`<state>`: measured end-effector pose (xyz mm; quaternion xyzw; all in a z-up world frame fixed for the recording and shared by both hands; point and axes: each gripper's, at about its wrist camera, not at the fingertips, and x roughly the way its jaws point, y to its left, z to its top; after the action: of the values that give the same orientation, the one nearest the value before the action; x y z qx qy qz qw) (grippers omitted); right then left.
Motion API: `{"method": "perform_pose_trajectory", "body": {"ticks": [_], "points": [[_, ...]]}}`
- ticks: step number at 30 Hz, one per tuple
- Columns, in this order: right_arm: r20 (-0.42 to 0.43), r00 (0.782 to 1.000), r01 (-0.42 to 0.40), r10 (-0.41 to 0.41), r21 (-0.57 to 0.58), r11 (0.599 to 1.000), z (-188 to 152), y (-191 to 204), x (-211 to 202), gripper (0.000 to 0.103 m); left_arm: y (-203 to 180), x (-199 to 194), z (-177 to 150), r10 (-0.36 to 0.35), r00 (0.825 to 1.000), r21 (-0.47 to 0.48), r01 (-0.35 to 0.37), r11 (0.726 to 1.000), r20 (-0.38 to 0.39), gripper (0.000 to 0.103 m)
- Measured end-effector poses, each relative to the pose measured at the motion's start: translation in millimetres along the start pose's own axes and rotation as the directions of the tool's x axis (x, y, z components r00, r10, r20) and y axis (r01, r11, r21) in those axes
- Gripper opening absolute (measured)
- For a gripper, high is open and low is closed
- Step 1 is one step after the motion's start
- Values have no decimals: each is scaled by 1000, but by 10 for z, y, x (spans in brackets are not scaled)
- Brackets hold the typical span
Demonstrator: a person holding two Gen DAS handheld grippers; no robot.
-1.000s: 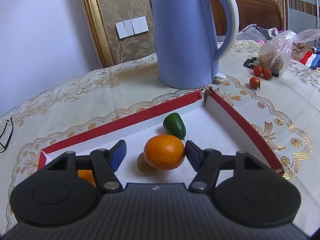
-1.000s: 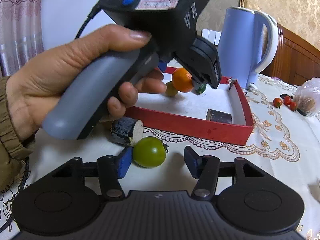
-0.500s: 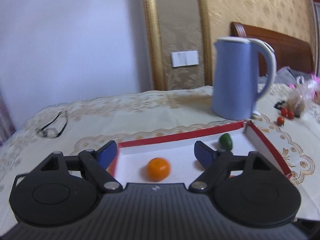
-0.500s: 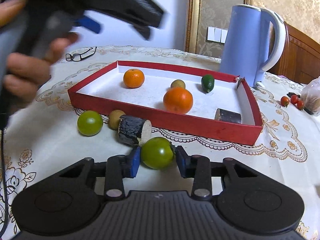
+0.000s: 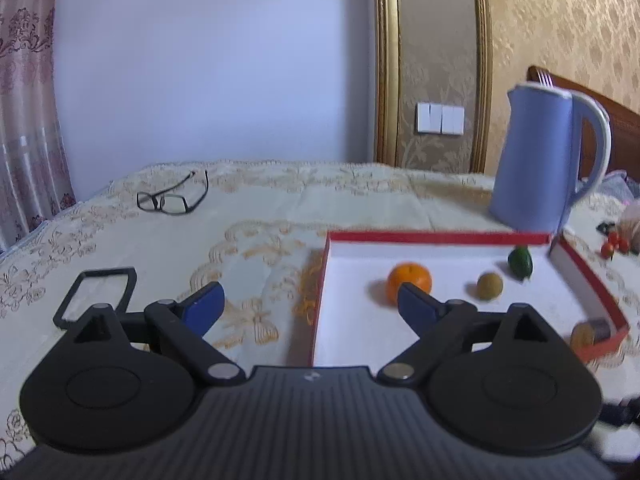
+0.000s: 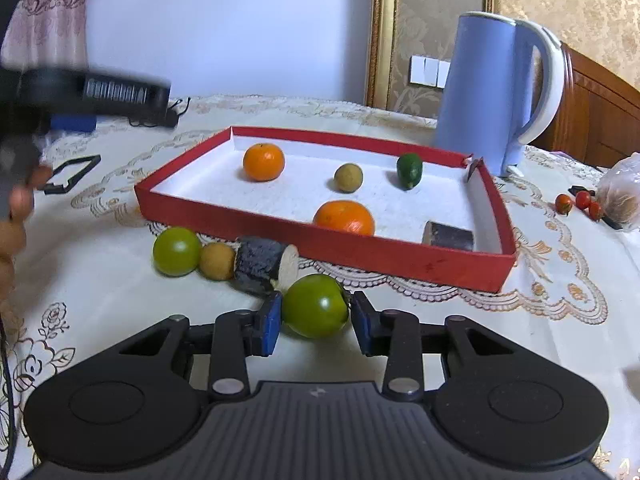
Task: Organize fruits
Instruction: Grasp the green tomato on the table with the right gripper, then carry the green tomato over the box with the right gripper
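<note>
Tablecloth [image 6: 560, 360]: blurred left gripper [image 6: 92, 92] hides glasses [image 5: 172, 198].

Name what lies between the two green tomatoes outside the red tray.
In the right wrist view: a small tan fruit and a dark-skinned cut chunk, between the green tomatoes.

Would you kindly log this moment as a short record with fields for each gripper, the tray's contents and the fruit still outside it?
left gripper: open, empty, beside the tray's left edge; jaws have just been opening
right gripper: shut on the green tomato, on the cloth in front of the tray; jaws have just closed
tray: two oranges, a brown fruit, a small green fruit, a dark cut piece
outside tray: second green tomato, tan fruit, dark cut log
</note>
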<state>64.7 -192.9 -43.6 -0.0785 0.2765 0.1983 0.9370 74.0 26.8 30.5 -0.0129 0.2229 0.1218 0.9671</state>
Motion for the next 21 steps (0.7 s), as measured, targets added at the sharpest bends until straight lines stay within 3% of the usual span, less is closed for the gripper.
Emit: {"method": "perform_pose_trajectory", "body": {"ticks": [21], "points": [[97,993,58,-61,31,998,311,-264,-120,36,-100,-171,-208,-30,999,60,32,998,-23,103]]}}
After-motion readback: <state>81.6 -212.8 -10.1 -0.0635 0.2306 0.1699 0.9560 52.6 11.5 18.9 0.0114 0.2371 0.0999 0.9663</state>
